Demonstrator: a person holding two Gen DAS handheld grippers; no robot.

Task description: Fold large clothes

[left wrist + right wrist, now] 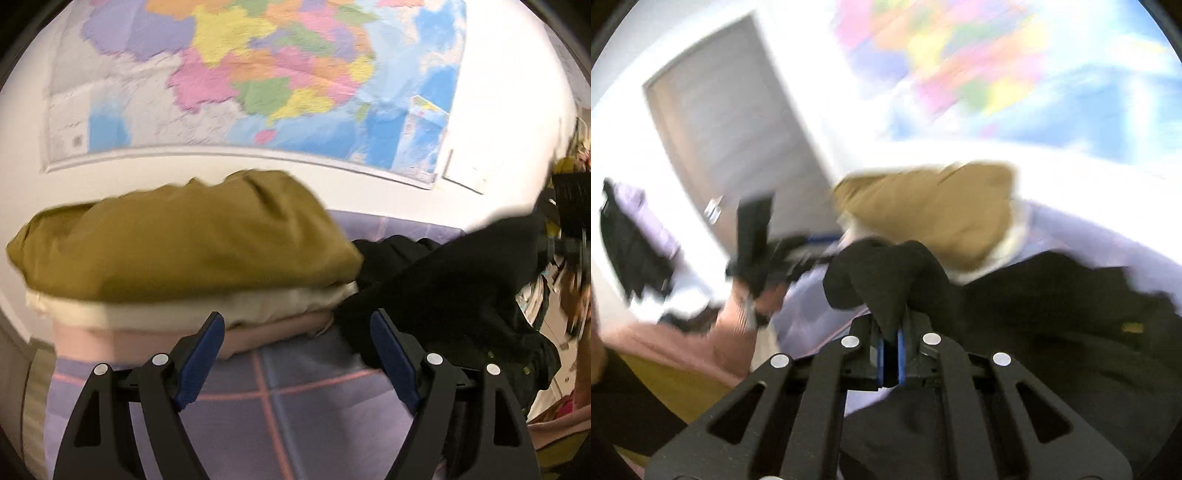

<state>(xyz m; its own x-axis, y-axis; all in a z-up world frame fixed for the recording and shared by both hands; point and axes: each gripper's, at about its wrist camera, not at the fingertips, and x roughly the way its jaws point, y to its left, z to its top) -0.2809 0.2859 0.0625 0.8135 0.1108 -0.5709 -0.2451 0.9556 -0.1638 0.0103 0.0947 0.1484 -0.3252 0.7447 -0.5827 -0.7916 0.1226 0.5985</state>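
Observation:
A black garment [454, 291] lies rumpled on the purple checked bedsheet [295, 406], to the right of a stack of folded clothes: olive [184, 243] on top, cream [192, 312] under it, pink [258, 338] at the bottom. My left gripper [297, 334] is open and empty, just in front of the stack and the garment's left edge. My right gripper [891, 341] is shut on a bunched fold of the black garment [886, 273] and lifts it. The olive stack [945, 218] shows behind it. The right wrist view is blurred.
A coloured wall map [258, 81] hangs behind the bed. A grey door [731, 140] is at the left in the right wrist view. The other gripper and hand [757, 258] show there too. More dark clothing [628, 240] hangs at the far left.

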